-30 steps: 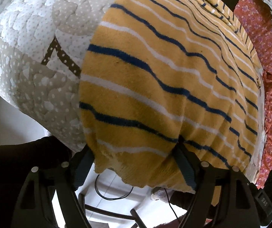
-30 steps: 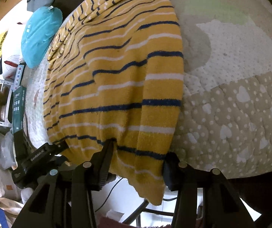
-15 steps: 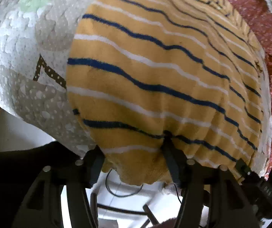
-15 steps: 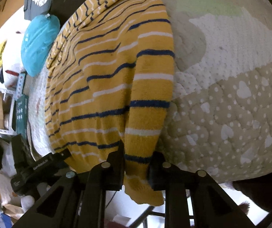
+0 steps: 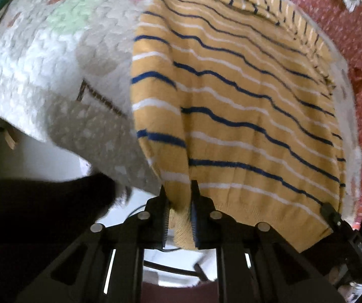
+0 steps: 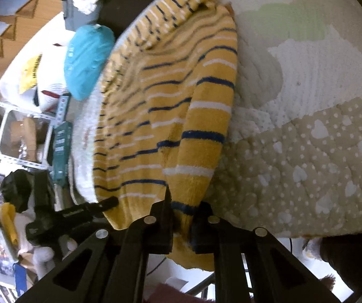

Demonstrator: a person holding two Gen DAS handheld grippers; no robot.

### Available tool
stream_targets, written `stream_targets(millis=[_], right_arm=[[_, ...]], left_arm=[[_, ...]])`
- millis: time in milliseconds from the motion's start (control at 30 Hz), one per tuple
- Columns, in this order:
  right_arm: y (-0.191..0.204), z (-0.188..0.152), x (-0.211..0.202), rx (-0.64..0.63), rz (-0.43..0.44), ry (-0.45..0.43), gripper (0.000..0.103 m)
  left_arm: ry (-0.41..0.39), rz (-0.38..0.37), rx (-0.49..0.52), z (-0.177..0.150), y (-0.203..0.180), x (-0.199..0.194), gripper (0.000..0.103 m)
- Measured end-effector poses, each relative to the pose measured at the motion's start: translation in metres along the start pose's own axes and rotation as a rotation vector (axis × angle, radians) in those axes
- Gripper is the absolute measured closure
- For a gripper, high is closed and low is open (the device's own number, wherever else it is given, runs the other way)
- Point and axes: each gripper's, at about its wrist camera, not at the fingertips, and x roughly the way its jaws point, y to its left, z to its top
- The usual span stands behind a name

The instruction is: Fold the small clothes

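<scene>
Clearly one garment is in play: a yellow sweater [image 5: 244,116] with navy and white stripes, spread on the quilted mat [image 5: 54,58] with its hem hanging over the mat's near edge. Both grippers are clenched on that hem. The left gripper [image 5: 178,202] pinches a bunched fold at the sweater's left corner, and the right gripper [image 6: 182,209] clamps the folded right-hand edge, fabric dangling below its fingers. Beyond the mat's left edge in the right wrist view lie one teal pouch [image 6: 87,58] and one white bag [image 6: 29,80], above a white wire shelf [image 6: 16,131] holding blurred items I cannot identify. A red patterned cloth [image 5: 357,75] borders the mat's right edge.
</scene>
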Motion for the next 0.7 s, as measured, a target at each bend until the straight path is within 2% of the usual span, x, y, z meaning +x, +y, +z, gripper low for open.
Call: stream_targets(millis=[133,267,367,533,700], right_arm=[[-0.002,-0.01,-0.026,-0.006,0.028,0.011,0.093],[-0.007,-0.033,-0.04,-0.03,0.01,0.065,0.093],[-0.021,-0.044,-0.035,0.021,0.021,0.112,0.093],[-0.024,-0.03,-0.032,0.106,0.103,0.111,0.093],[-0.002,0.016,-0.039,0.129,0.202,0.062,0.093]], left_arm=[[0.005,-0.108,-0.006,-0.033,0.011,-0.021,0.089],[0.04,-0.15,-0.04,-0.061,0.03,-0.021,0.089],[0.06,-0.178,-0.089,-0.063,0.043,-0.016,0.089],[0.01,-0.243,-0.058,-0.047,0.037,-0.039,0.09],[-0.051,-0.308,-0.029,0.012,0.005,-0.056,0.09]])
